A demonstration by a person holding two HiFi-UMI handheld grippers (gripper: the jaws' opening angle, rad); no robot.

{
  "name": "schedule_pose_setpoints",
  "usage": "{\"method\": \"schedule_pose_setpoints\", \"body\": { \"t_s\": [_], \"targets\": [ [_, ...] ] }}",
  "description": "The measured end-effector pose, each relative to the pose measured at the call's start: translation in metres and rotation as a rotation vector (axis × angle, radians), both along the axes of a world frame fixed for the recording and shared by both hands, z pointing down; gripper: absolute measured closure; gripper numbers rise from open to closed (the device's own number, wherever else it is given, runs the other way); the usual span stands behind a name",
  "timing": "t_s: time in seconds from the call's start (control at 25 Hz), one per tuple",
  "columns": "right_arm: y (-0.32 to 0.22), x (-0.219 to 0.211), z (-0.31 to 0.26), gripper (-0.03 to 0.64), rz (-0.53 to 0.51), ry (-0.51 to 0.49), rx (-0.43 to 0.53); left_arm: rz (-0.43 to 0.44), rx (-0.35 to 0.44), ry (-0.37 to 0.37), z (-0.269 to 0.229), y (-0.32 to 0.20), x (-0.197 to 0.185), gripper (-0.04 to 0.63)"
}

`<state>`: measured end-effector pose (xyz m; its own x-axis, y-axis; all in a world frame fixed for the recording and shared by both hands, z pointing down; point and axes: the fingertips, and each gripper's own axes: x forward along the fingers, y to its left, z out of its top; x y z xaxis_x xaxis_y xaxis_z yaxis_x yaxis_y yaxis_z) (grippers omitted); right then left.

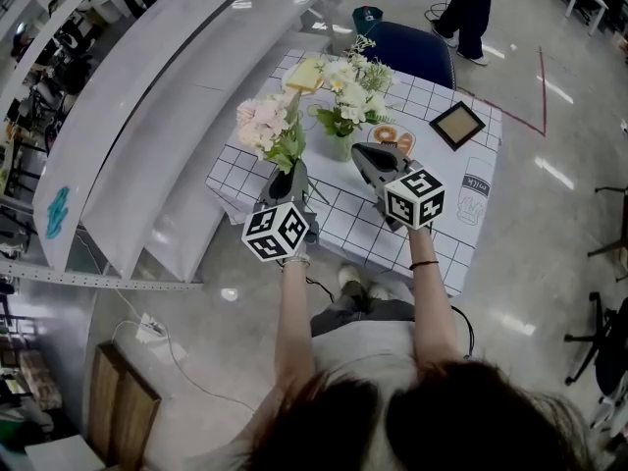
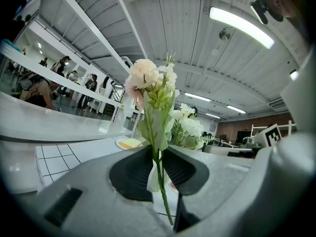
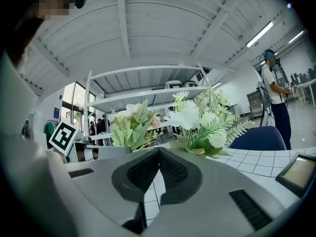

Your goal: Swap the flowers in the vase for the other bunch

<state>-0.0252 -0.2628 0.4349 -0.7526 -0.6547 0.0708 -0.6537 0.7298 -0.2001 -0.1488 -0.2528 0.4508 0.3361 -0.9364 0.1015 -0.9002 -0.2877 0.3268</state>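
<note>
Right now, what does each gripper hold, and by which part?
The left gripper holds the pink bunch by its stems, just below the leaves. The right gripper holds nothing; its jaws are together.

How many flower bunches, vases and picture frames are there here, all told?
Flower bunches: 2, the pink bunch and the white bunch
Vase: 1
Frame: 1
Total: 4
</note>
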Motion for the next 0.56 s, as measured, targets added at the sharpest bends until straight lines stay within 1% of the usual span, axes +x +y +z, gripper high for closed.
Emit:
{"method": "schedule_pose_setpoints", "body": {
  "t_s": [0.56],
  "targets": [
    [0.0055,0.0057,-0.0014,0.607,-0.014,-0.016,-0.002,-0.005,0.006,-0.001,-0.0041,0.0044,0.0065,0.531]
  ]
}}
